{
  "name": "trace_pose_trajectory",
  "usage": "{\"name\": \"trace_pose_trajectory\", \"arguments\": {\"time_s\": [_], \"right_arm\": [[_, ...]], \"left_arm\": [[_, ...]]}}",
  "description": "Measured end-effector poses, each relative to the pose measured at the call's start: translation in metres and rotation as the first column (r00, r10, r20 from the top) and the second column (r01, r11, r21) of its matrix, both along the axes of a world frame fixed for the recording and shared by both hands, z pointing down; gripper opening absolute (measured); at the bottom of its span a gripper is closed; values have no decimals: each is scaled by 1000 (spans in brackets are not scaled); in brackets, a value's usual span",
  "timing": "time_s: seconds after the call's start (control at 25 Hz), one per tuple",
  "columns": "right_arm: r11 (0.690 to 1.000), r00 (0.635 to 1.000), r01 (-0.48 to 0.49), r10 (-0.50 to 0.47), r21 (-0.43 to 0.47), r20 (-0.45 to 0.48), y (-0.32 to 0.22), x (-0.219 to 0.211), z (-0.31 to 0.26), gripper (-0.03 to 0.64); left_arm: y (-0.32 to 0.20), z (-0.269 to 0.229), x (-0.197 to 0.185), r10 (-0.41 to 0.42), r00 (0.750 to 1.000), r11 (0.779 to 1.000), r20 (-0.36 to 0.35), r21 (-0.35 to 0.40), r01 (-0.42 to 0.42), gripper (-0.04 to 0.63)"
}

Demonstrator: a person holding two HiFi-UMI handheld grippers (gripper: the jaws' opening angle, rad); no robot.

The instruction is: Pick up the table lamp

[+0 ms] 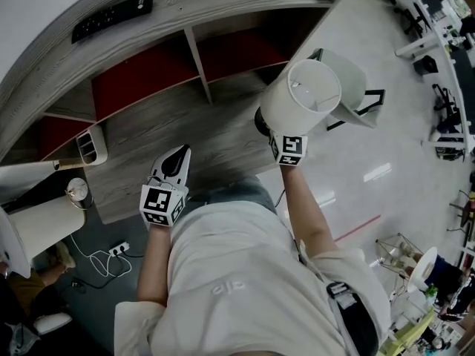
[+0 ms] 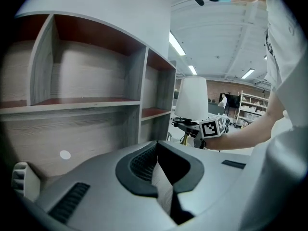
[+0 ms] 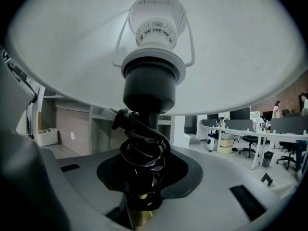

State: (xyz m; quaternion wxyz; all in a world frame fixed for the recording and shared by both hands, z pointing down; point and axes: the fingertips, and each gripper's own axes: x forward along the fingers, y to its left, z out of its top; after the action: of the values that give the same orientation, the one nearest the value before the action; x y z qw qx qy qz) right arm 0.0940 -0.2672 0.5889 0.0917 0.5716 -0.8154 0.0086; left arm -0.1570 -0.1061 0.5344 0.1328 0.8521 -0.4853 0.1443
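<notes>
Table lamp [image 1: 300,95] at 1 o'clock from the person, apparently clear of the shelf unit [image 1: 148,136]. Right gripper [image 3: 144,203] clamped on its cord-wrapped stem. Left gripper [image 2: 161,179], 11 o'clock, closed and empty. Pick-up looks done; nothing obvious remains.

The lamp [image 1: 303,96] has a plain white shade, a black socket [image 3: 149,88], a black coiled cord [image 3: 144,153] and a brassy stem [image 3: 139,221]. The shelf unit [image 1: 171,124] is grey wood grain with red inside. The left gripper [image 1: 176,163] and right gripper [image 3: 142,201] are pale grey, and their cubes are chequered black and white.
</notes>
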Motion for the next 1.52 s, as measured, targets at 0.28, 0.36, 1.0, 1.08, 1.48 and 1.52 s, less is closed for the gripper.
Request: {"name": "trace_pose_trajectory", "arguments": {"time_s": [0.28, 0.36, 1.0, 1.08, 1.48, 1.52], "right_arm": [[1000, 1000, 4, -4, 7, -12, 8, 12, -48, 147], [1000, 1000, 0, 0, 0, -15, 10, 16, -62, 147], [998, 999, 47, -47, -34, -14, 16, 25, -158, 147], [998, 998, 57, -57, -38, -13, 17, 24, -165, 147], [995, 995, 92, -93, -47, -20, 22, 22, -193, 147], [994, 995, 96, -97, -48, -18, 22, 21, -194, 147]], "left_arm": [[-20, -17, 23, 21, 999, 999, -41, 48, -19, 16], [-26, -21, 27, 19, 999, 998, -42, 61, -16, 17], [-73, -55, 48, 3, 996, 994, -94, 114, 8, 16], [-77, -58, 52, 13, 996, 993, -86, 120, -3, 16], [-83, -66, 68, 40, 997, 990, -68, 136, -31, 16], [-84, -67, 69, 43, 997, 990, -67, 137, -34, 17]]}}
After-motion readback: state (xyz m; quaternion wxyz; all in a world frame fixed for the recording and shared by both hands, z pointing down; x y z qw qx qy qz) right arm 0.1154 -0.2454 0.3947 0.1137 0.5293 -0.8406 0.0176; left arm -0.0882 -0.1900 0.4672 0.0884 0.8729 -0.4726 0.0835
